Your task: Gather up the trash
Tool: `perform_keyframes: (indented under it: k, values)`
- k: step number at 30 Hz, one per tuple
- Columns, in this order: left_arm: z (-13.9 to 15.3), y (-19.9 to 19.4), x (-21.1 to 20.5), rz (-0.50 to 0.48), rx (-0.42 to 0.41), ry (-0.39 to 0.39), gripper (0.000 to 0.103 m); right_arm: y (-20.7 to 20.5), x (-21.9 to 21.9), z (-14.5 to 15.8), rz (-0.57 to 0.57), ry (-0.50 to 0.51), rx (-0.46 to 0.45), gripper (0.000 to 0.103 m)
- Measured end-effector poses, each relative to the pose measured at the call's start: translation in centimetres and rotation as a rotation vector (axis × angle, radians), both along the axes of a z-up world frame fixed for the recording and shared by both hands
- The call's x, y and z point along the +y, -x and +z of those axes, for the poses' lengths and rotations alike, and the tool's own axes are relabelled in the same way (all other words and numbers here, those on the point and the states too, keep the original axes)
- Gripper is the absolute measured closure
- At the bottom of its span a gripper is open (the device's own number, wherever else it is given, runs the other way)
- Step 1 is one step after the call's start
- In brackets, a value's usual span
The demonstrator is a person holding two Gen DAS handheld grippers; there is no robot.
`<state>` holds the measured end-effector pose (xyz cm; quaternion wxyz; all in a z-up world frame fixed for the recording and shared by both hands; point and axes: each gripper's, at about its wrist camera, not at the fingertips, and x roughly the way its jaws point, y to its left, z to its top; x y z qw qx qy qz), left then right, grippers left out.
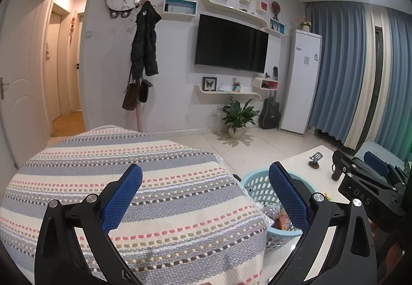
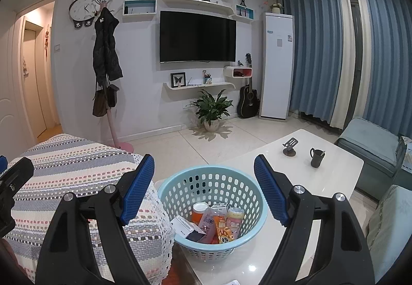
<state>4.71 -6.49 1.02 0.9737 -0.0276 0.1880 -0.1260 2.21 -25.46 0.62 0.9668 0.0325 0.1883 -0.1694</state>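
A light blue perforated basket (image 2: 180,195) stands at the near left corner of a white coffee table (image 2: 322,176). Inside it lie several wrappers, packets and small bottles (image 2: 219,220). My right gripper (image 2: 203,187) hangs open above and in front of the basket, with nothing between its blue pads. My left gripper (image 1: 206,195) is open too, held over a striped woven cover (image 1: 154,182), empty. The basket (image 1: 257,187) shows partly behind the left gripper's right finger. The right gripper's black body (image 1: 365,182) appears at the right edge of the left wrist view.
A phone stand (image 2: 290,147) and a dark mug (image 2: 316,157) sit on the table's far side. The striped cover (image 2: 77,169) drapes a seat left of the basket. A blue-grey sofa (image 2: 370,146) is at the right; a potted plant (image 2: 211,110), guitar and coat rack (image 2: 108,74) stand by the far wall.
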Motion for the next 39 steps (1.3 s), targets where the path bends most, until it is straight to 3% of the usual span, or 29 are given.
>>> perform_keyframes:
  k: [6,39]
  values:
    - [0.24,0.43,-0.22,0.02,-0.03,-0.033,0.008,-0.17,0.08,-0.11,0.002,-0.005,0.005,0.027]
    - [-0.08,0.09,-0.1,0.015,-0.006,-0.029,0.008,-0.59,-0.55,-0.66,0.013,-0.014,0.024,0.027]
